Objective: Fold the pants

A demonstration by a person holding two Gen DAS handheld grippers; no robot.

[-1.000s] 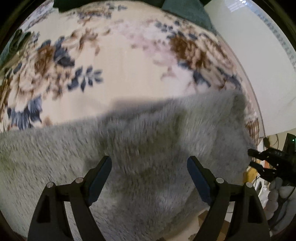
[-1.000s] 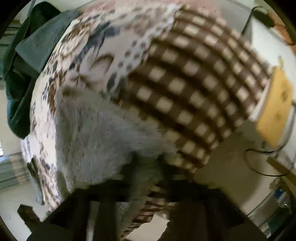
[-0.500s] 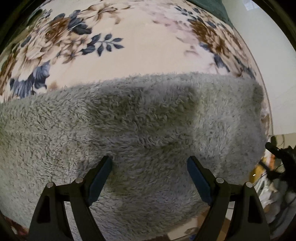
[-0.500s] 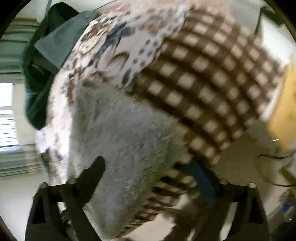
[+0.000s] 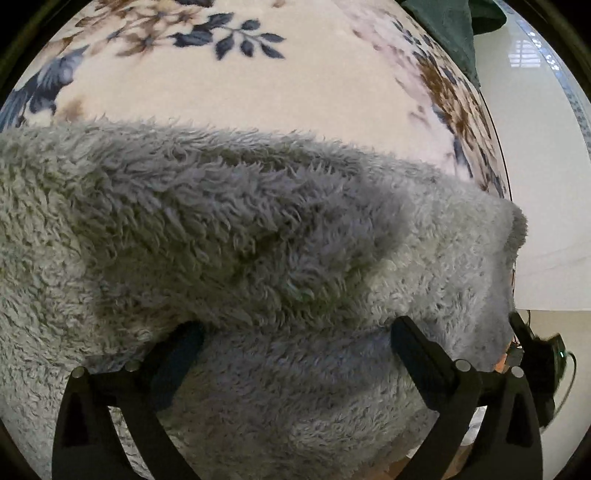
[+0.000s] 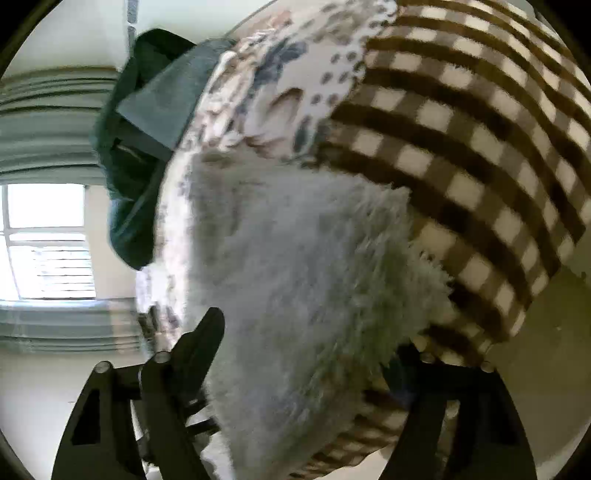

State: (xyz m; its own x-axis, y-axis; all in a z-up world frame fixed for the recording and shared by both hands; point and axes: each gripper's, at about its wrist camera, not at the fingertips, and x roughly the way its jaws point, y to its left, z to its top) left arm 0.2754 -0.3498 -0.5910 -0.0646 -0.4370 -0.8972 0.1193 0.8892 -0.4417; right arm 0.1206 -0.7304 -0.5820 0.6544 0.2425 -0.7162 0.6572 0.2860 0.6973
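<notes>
Grey fluffy pants (image 5: 280,236) lie on a floral blanket (image 5: 258,88) and fill the lower half of the left wrist view, with a raised fold across the middle. My left gripper (image 5: 295,334) points down onto them. Its jaws are opening, and its fingertips (image 5: 184,341) sink into the pile on either side of the fold without pinching it. In the right wrist view the pants (image 6: 295,266) bulge between the fingers of my right gripper (image 6: 306,343). Those jaws are closing but stand apart, and fleece partly covers the right fingertip (image 6: 404,363).
A brown-and-cream checked blanket (image 6: 461,147) lies beside the pants on the floral blanket (image 6: 291,70). A dark green garment (image 6: 147,129) (image 5: 458,33) sits at the bed's far end. There is a window (image 6: 44,240) behind, pale floor (image 5: 546,155) past the bed edge, and a black device (image 5: 539,354) with cables.
My left gripper has come down close onto the pants and spread wider. My right gripper, shut on the pants a second ago, has let go and opened, and its view has swung.
</notes>
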